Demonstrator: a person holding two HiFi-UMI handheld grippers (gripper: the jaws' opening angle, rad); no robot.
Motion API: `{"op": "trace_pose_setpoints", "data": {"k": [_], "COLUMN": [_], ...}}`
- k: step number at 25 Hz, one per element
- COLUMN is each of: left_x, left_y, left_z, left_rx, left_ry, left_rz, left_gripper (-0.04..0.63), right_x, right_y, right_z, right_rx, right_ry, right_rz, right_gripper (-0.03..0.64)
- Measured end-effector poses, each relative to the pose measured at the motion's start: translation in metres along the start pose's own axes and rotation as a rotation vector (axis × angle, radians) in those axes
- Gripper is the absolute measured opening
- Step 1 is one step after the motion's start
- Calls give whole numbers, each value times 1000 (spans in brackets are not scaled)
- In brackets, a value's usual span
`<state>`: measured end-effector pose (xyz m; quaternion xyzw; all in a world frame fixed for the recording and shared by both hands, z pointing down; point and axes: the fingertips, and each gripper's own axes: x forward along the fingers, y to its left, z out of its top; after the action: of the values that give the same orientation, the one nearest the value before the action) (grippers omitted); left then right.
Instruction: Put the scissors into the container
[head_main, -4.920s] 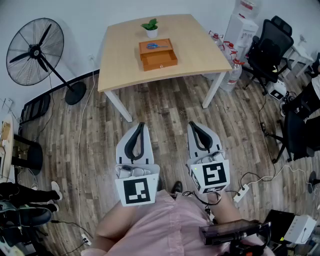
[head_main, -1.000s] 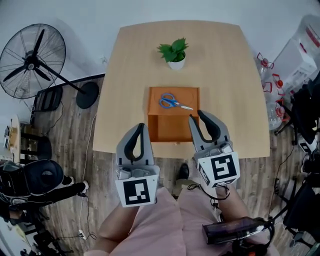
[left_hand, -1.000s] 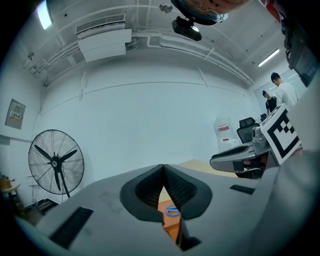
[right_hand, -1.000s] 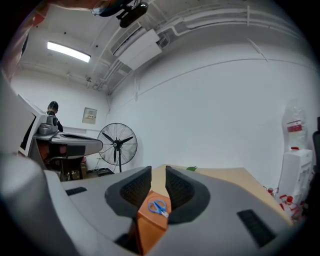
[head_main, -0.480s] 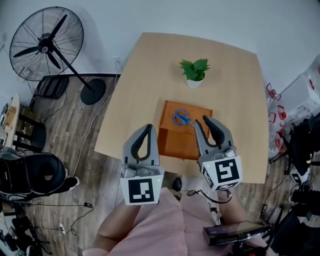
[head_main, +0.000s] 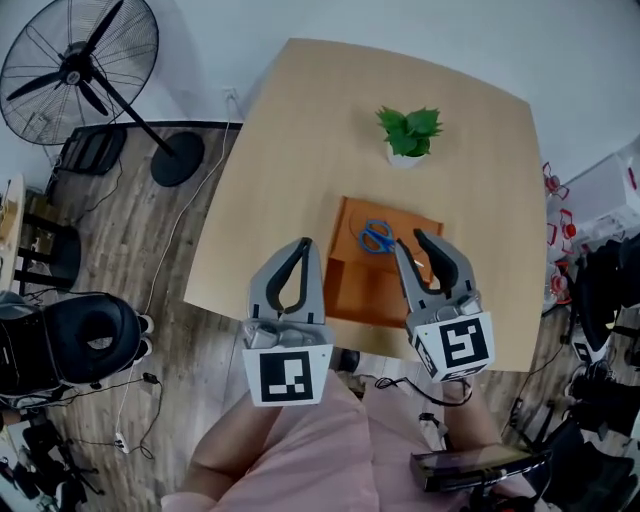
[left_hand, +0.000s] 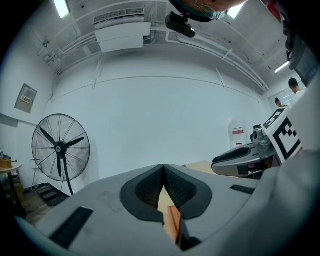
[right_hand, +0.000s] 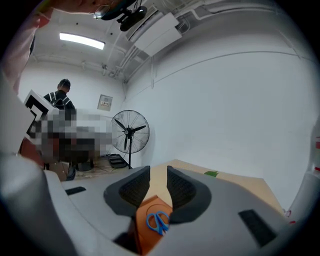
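Nearest to me, my left gripper (head_main: 303, 243) hangs over the near edge of the table (head_main: 290, 150). In its own view (left_hand: 163, 167) the jaws are pressed together at the tips with nothing between them. My right gripper (head_main: 411, 240) is at 3 o'clock from it, and its jaws stand a narrow gap apart (right_hand: 158, 172) and hold nothing.

Past the jaws sits the orange container (head_main: 362, 288), a boxy wooden thing near the table's front edge. The right gripper is over its right part, the left gripper just off its left edge.

The blue-handled scissors (head_main: 377, 237) lie flat on top of the container toward its far side, not inside it. They are shut. Their long axis runs roughly 10 to 4 o'clock in the head view, with the handle loops at the 10 o'clock end. The blades point toward the right gripper, and that gripper's left jaw covers their tips. In the right gripper view the scissors (right_hand: 157, 221) show through the gap, below the tips, blades toward the camera, on the container (right_hand: 145, 241).

Farther on, at 12 o'clock from the container, a small potted plant (head_main: 408, 133) stands well apart from it. Off the table at 10 o'clock a black pedestal fan (head_main: 75, 62) stands on the wooden floor. A black chair (head_main: 85, 342) is at 8 o'clock.
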<state>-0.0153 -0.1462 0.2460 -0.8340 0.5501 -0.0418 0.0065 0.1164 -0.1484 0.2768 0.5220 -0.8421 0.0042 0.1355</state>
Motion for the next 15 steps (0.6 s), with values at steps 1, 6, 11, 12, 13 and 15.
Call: {"op": "trace_pose_setpoints", "data": {"k": [1,6,11,12,13,15], "left_x": [4,23,39,43,47,53], "left_y": [2,14,23,25,27,31], "left_z": [-5,-30,-57,-62,-67,-77], "left_rx": [-2,-28,-69,-65,-59,-56], "left_ry": [13,81,143,154,166,192], "left_rz": [-3,-13,-8,-10,-13,-13], "left_gripper": [5,5,5,5,5,5], "right_x": [5,31,51,57,63,71], "right_y": [1,5,6,5,5,4], "right_z": [-5,-35,-66,-71,-75,-82], "right_rx": [-6,-25,-17,-20,-23,-22], "right_ry": [18,113,199,205,206,213], "right_rz": [12,62,109,119,127,136], "right_gripper": [109,109,107,107,107,107]}}
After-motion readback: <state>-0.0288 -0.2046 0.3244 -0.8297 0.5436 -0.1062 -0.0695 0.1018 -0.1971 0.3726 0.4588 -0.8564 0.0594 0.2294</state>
